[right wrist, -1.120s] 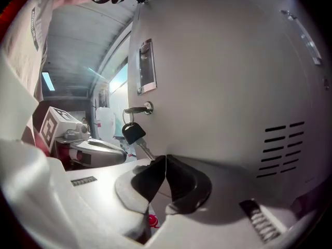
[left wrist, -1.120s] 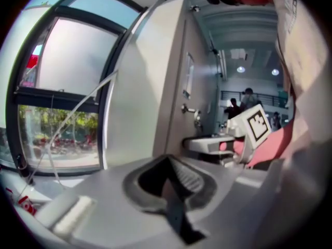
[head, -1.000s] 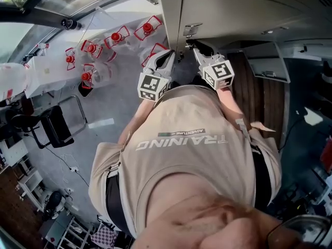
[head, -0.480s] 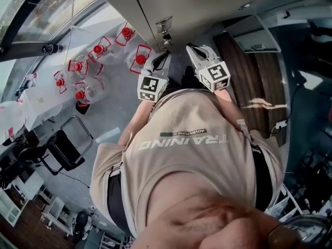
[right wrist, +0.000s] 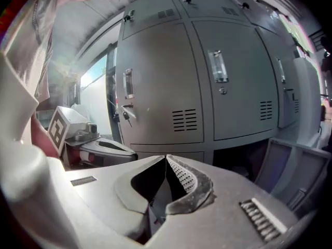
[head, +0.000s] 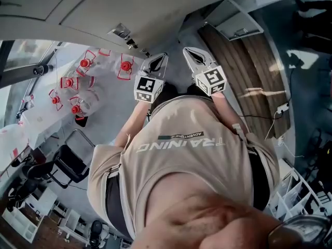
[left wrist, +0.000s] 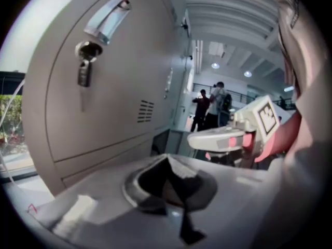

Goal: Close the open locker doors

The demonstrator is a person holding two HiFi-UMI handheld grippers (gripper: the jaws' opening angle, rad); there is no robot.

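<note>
Both the left hand-held gripper point(head: 160, 59) and the right hand-held gripper point(head: 191, 52) have drawn back from the locker door point(head: 88, 12). A second ago the right one's tips reached its latch point(head: 122, 32).

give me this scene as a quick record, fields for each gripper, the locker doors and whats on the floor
left gripper: jaws together, holding nothing, clear of the lockers
right gripper: jaws together, holding nothing, clear of the lockers
upper locker doors: look shut; key hangs in one lock
lower locker door: swung open, dark compartment beside it
floor: red-capped water jugs and black chair on the person's left
</note>
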